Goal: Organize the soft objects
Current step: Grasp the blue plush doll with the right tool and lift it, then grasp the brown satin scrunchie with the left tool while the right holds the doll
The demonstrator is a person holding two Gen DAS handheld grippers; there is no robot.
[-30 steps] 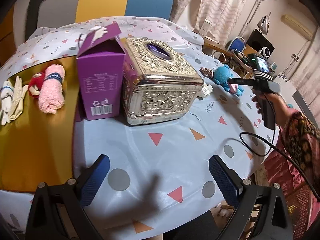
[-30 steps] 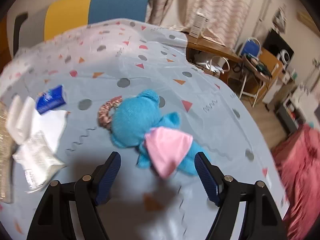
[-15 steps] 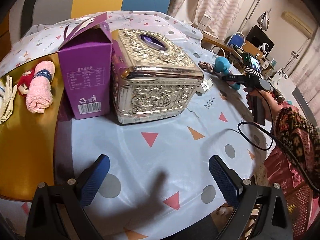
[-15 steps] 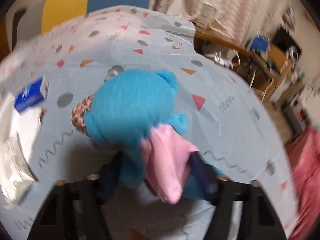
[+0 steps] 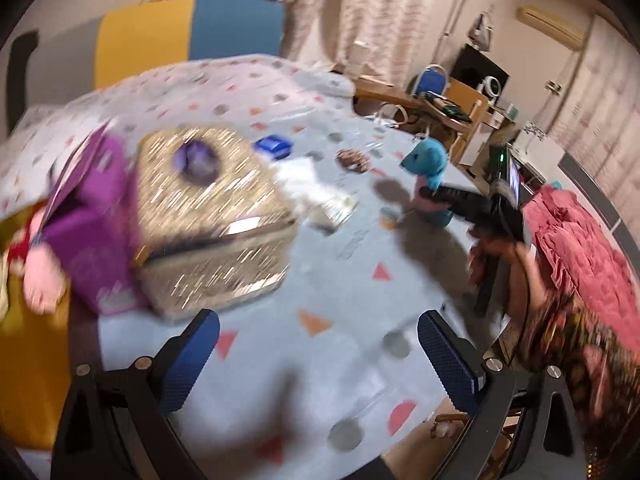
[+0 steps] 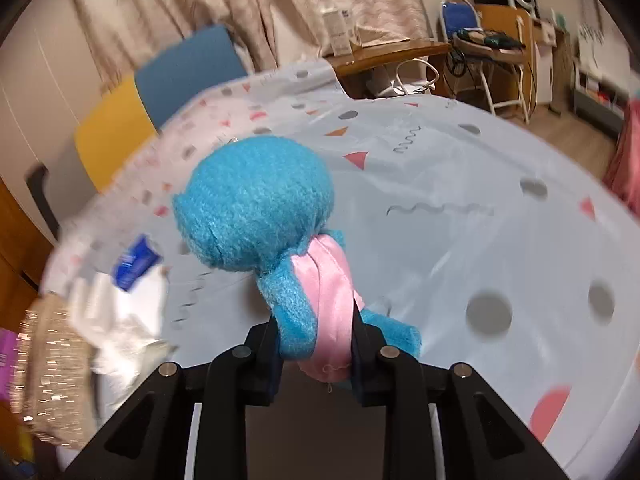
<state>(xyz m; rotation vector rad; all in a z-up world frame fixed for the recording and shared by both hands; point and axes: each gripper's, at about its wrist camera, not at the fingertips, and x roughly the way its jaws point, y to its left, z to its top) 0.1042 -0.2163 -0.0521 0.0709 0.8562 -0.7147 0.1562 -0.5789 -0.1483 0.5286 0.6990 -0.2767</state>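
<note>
Blue plush toy [image 6: 256, 204] with pink satin cloth [image 6: 330, 280] at its neck sits clamped in the right gripper [image 6: 314, 344]: jaws closing, pads pressed into the toy's lower body and the cloth. Head sticks up above the fingers. From the left wrist view the same plush [image 5: 428, 160] is at the far right side of the table [image 5: 352, 280], the right gripper's black body [image 5: 464, 200] coming in from the right, person's hand [image 5: 500, 248] on the handle, patterned sleeve [image 5: 580, 340] behind it.

Left gripper [image 5: 320, 356] hangs over the near tablecloth, blue pads wide apart, nothing between them.

Rest of table, heavily motion-blurred: gold embossed tissue box [image 5: 208, 216] left of centre, purple carton [image 5: 92, 232] touching its left side, pink rolled towel [image 5: 40, 280] and a red item [image 5: 16, 244] further left on a yellow mat [image 5: 28, 360]. White plastic wrappers [image 5: 316, 196] just right of the gold box, small blue packet [image 5: 274, 146] behind them, brown scrunchie [image 5: 352, 158] between packet and plush.
</note>
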